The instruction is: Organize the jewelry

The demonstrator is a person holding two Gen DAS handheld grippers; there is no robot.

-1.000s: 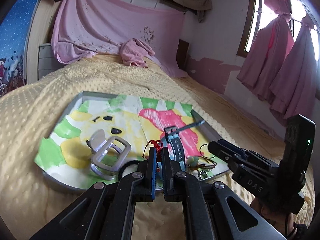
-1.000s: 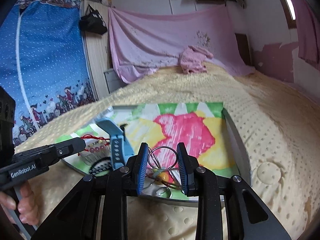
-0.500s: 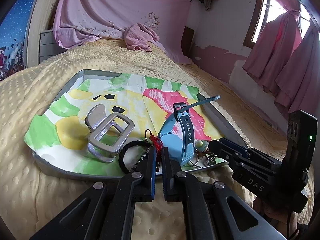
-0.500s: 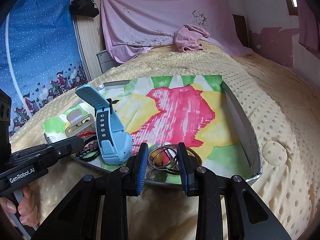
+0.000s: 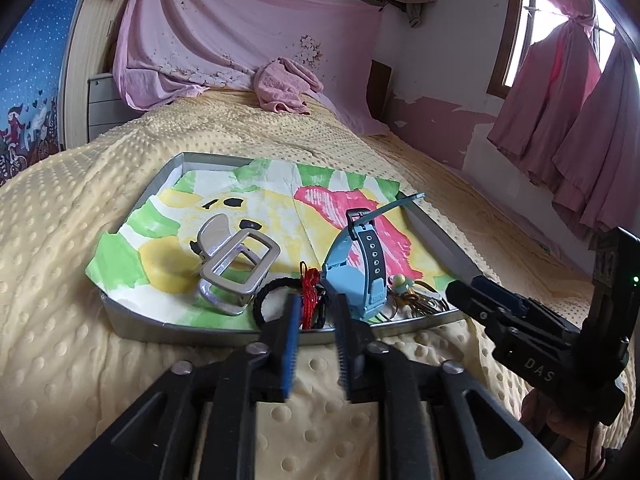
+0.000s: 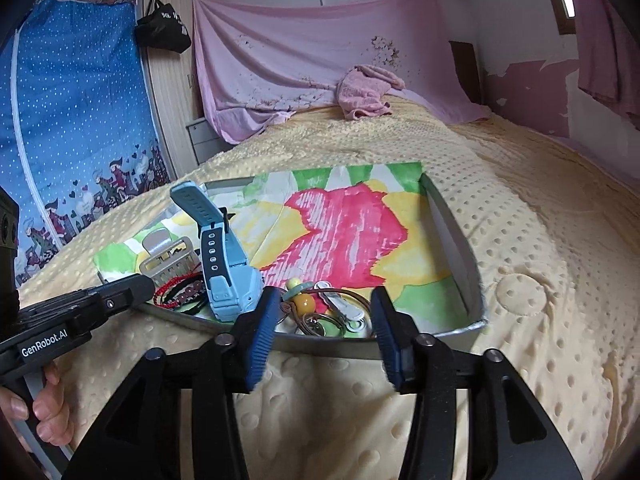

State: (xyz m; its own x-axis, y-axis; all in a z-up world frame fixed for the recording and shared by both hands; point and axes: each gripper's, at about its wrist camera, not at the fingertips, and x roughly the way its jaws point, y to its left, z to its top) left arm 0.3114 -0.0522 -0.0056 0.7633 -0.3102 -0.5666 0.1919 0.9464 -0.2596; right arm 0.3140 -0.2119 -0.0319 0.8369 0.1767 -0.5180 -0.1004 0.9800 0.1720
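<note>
Both of your grippers hang just short of the tray's near rim, each with its jaws apart and gripping nothing.

Your left gripper (image 5: 316, 312) lines up with the red cord bracelet (image 5: 309, 292) and the black braided band (image 5: 272, 300), which lie against the near wall of the metal tray (image 5: 160, 326) on the yellow bedspread (image 5: 60, 280). Your right gripper (image 6: 325, 312) faces the bunch of rings and charms (image 6: 324, 314) in the tray's near corner; the pieces tangle there, so they're hard to tell apart. The blue watch (image 6: 224, 268) stands between the two clusters, strap up, and the silver hair claw (image 5: 234, 264) sits to its left on the painted paper (image 5: 248, 208).
</note>
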